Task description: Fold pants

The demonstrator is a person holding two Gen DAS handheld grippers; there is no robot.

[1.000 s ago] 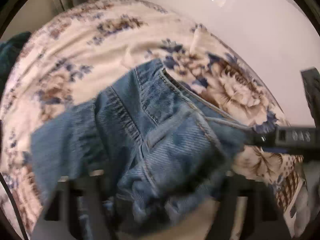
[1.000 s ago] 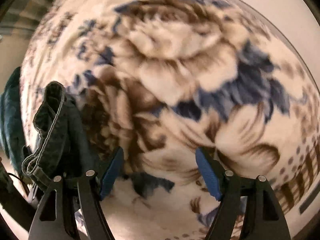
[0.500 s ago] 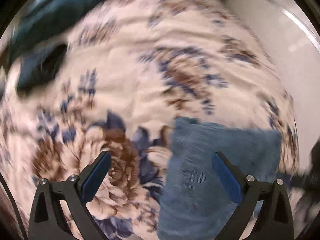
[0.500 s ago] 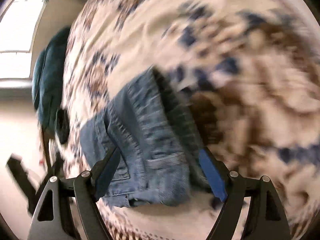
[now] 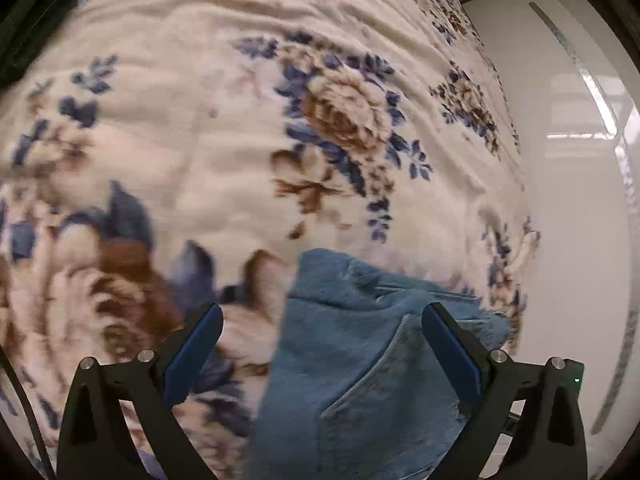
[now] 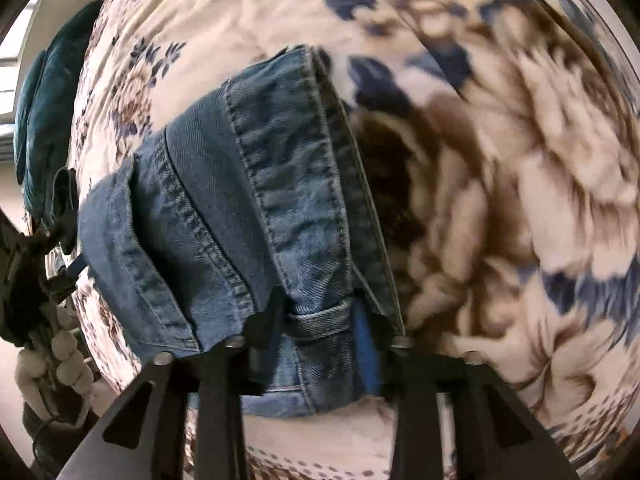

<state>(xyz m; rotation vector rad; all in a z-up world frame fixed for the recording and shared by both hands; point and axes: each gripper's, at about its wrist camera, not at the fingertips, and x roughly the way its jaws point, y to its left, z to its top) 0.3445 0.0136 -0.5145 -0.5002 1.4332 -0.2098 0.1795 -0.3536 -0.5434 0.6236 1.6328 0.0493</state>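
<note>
The denim pants (image 6: 248, 200) lie folded into a compact bundle on the floral blanket (image 6: 520, 160). In the right wrist view the bundle's long axis runs from the lower edge of the picture up and slightly right, the stitched waistband and seams parallel to it, the far folded end pointing away from the camera. In the left wrist view the same denim (image 5: 360, 360) shows a pocket seam and a frayed edge, and reaches from the lower edge upward.

The right gripper (image 6: 320, 320) has its jaws just closing, with a thick fold of denim between them; the blue pad shows against the cloth, and the pads appear to press on it.

The left gripper (image 5: 320, 344) stands with jaws wide apart, pointing down over the near part of the pants; its pads clamp nothing. One pad sits over blanket, the other over denim; contact cannot be told.

A dark teal cloth (image 6: 44, 120) lies at the blanket's far left edge.
</note>
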